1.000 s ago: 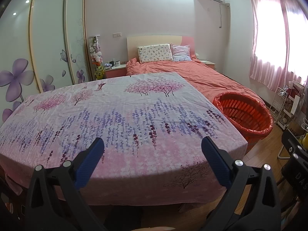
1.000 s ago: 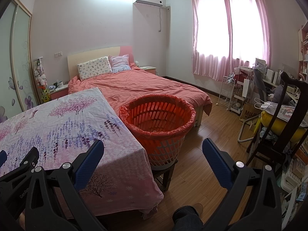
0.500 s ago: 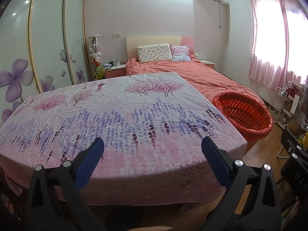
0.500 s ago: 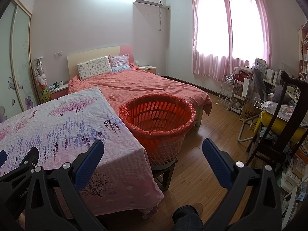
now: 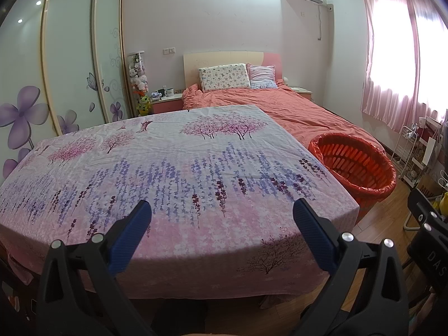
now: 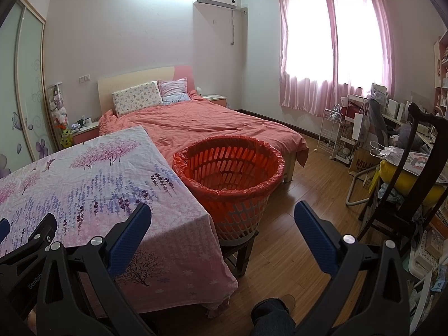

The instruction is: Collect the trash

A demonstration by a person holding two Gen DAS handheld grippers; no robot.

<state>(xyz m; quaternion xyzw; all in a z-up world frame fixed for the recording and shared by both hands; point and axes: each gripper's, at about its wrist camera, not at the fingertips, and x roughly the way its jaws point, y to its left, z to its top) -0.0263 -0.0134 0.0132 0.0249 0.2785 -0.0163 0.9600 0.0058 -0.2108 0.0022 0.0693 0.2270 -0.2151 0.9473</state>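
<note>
While no trash shows anywhere on the floral pink-and-purple cloth covering the table (image 5: pixel 179 168), judged either before the first pick or after the last; cannot tell which. Next move calls for locating litter, then carrying it rightward to the bin.

Largest to smallest:

- Bed with salmon-pink duvet (image 6: pixel 212 128) behind table and bin; two pillows at headboard. Not in the working path.
- Cloth-covered table: surface bare of items in both views, cloth hanging over near edge.
- Dark wooden chair (image 6: pixel 414 173) with yellow cushion, well apart at right, beside a cluttered desk and white wire trolley (image 6: pixel 331 131).
- Round orange plastic basket lined with a red bag (image 6: pixel 228 168), raised on a dark stool just beside the table's right corner; interior appears empty, bottom partly hidden.
- Left gripper (image 5: pixel 222 221): blue-padded fingers spread wide, nothing between, hovering over table's near edge.
- Right gripper (image 6: pixel 222 222): spread wide, empty, aimed toward basket and floor.
- Person's shoe (image 6: pixel 282 302) on wood floor below.

No obstruction noted between table and basket.
</note>
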